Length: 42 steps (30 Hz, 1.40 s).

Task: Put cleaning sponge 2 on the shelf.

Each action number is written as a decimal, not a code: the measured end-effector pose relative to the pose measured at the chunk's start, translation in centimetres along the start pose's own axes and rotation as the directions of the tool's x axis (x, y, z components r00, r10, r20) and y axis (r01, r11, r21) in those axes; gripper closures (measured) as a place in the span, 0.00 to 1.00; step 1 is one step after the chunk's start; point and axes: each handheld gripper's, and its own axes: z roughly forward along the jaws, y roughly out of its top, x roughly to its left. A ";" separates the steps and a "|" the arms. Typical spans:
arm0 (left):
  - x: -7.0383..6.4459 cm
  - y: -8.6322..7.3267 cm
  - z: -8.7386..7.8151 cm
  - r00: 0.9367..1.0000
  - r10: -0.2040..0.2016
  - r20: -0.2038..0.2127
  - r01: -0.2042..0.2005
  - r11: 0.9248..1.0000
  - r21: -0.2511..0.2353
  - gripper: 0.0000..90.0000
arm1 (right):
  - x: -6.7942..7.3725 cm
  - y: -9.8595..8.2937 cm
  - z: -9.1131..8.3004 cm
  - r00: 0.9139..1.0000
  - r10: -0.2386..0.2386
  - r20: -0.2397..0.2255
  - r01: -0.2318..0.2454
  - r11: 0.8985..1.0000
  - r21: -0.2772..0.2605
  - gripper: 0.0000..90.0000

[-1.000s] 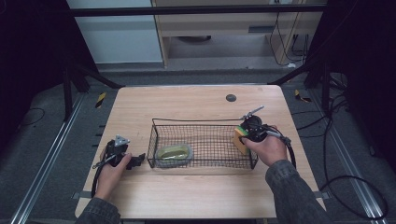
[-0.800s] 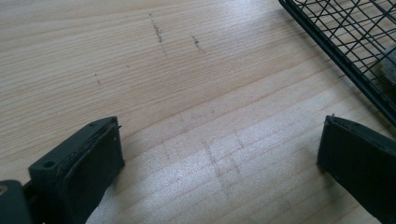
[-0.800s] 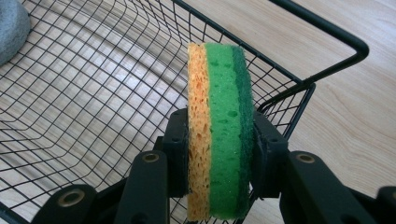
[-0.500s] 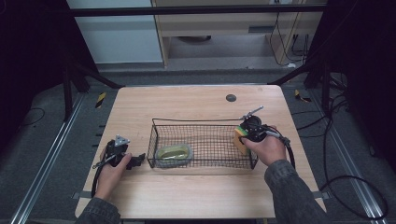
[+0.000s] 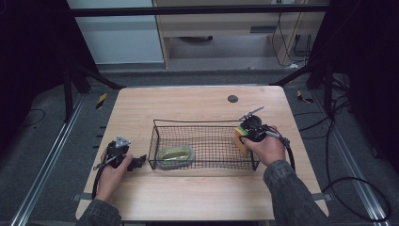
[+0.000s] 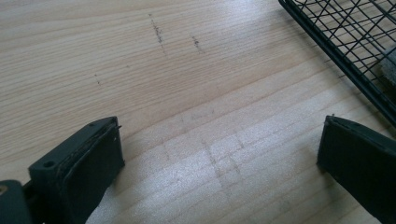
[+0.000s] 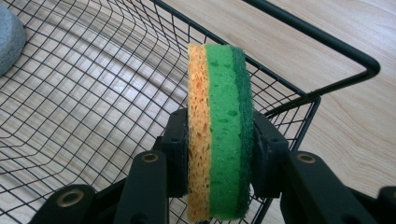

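Clamping a sponge point(image 7: 219, 135) edge-on, the right gripper point(image 7: 218, 154) has its jaws pressed against the two broad faces: orange-yellow layer on one side, bright green in the middle, dark green scouring layer on the other. Sponge sits over the right end of the black wire basket point(image 5: 202, 123), at its corner rim. High view: right hand point(image 5: 266, 147) at that end of the basket. A pale green dish point(image 5: 176, 154) lies inside, near the basket's left end. Left gripper point(image 6: 219, 163) low over the wooden table point(image 5: 188, 101), jaws spread wide with nothing between them, just left of the basket.
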 end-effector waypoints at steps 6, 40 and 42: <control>0.0 0.0 0.0 1.000 0.004 0.000 -0.004 1.000 0.003 0.00 | 0.6 0.3 -0.1 1.000 0.004 -0.010 -0.004 1.000 -0.005 0.61; 0.0 0.0 0.0 1.000 0.000 0.001 0.000 1.000 0.000 0.00 | 3.5 0.4 -1.3 0.998 -0.006 -0.065 0.002 0.998 -0.062 0.26; 0.0 0.0 0.0 1.000 0.002 0.001 -0.002 1.000 0.002 0.00 | 3.4 0.3 -1.4 0.998 -0.006 -0.061 0.001 0.998 -0.069 0.22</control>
